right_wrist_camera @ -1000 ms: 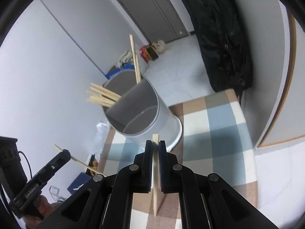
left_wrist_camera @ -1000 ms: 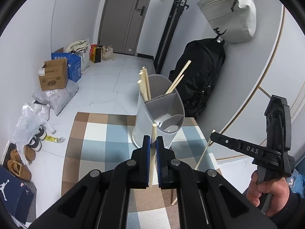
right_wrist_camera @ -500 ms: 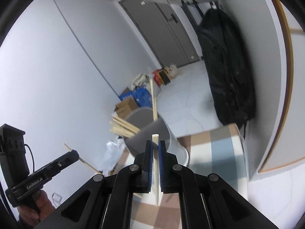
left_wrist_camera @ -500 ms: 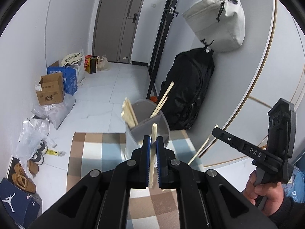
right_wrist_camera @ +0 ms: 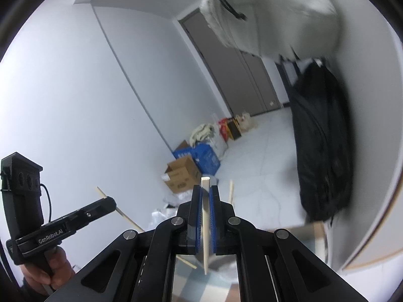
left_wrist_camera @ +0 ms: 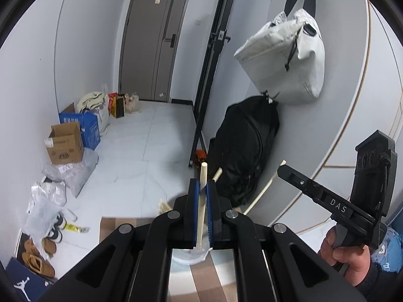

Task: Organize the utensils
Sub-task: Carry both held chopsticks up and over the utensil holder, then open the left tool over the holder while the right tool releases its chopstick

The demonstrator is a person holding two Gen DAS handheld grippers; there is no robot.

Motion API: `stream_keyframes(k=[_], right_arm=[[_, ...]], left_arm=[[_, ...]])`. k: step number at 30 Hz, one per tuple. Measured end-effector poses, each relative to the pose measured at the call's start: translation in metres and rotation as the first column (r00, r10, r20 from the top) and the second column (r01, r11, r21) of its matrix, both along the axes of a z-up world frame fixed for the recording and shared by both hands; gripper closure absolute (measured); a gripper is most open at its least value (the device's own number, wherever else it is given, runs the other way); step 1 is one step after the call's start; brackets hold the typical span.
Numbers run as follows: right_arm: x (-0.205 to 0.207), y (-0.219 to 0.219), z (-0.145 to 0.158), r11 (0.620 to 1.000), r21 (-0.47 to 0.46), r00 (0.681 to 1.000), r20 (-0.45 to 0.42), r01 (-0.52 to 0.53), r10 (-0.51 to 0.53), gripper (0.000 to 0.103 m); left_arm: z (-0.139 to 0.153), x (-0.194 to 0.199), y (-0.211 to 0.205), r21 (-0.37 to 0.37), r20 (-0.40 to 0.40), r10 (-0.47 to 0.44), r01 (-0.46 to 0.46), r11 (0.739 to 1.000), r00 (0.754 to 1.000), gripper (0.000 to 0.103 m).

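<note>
In the left wrist view my left gripper [left_wrist_camera: 202, 183] is shut on a pale wooden chopstick [left_wrist_camera: 201, 216] that stands upright between the blue pads. Below it, the grey utensil holder [left_wrist_camera: 186, 255] is mostly hidden by the fingers; only chopstick tips [left_wrist_camera: 164, 205] poke out. At the right, a hand holds my right gripper [left_wrist_camera: 281, 168], shut on a slanted chopstick [left_wrist_camera: 262, 193]. In the right wrist view the right gripper [right_wrist_camera: 205, 188] clamps its chopstick [right_wrist_camera: 206, 239] above the holder [right_wrist_camera: 224, 261]. The left gripper [right_wrist_camera: 112, 202] is at the left with its chopstick [right_wrist_camera: 127, 217].
A plaid cloth [left_wrist_camera: 181, 284] covers the table under the holder. A black backpack [left_wrist_camera: 246, 146] leans on the wall with a white bag [left_wrist_camera: 284, 63] hanging above it. Cardboard boxes [left_wrist_camera: 65, 143], plastic bags and shoes [left_wrist_camera: 35, 259] line the floor at the left.
Both grippers have risen, each still holding its chopstick. The holder has dropped from the middle of both views to the bottom, behind the fingers. The right wrist view has tilted upward.
</note>
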State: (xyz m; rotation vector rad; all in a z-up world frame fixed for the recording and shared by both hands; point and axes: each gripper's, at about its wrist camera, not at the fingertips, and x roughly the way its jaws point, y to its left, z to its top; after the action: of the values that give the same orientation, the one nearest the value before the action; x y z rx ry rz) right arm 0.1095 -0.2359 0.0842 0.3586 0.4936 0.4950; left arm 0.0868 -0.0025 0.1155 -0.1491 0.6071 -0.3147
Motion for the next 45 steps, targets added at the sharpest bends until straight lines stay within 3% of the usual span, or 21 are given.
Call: stream_keyframes(k=[10,14,27,45], right_arm=[[0.049,0.029,0.029,0.998,-0.059,0.995,0.099,-0.007,0.013,0.098],[0.063,0.042,0.020,0.995,-0.096,0.994,0.103,-0.011,0.021,0.098],[0.078,0.066,-0.017,0.977,-0.206,0.993,0.096,-0.045,0.066,0.098],[0.089,0.068,-0.059,0.961,-0.220,0.985,-0.034,-0.170,0.166,0.098]], left_arm=[[0.005,0.037,-0.001,0.050,0.040,0.012,-0.014,0.999,0.999,0.101],[-0.008,0.050,-0.001,0.075,0.024,0.011,-0.013,0.997,1.000,0.101],[-0.040,0.072,-0.001,0.056,-0.021,0.017,-0.016,0.998,1.000,0.101],[-0.073,0.080,-0.015,0.075,-0.099,-0.068,0.075,0.994,0.993,0.101]])
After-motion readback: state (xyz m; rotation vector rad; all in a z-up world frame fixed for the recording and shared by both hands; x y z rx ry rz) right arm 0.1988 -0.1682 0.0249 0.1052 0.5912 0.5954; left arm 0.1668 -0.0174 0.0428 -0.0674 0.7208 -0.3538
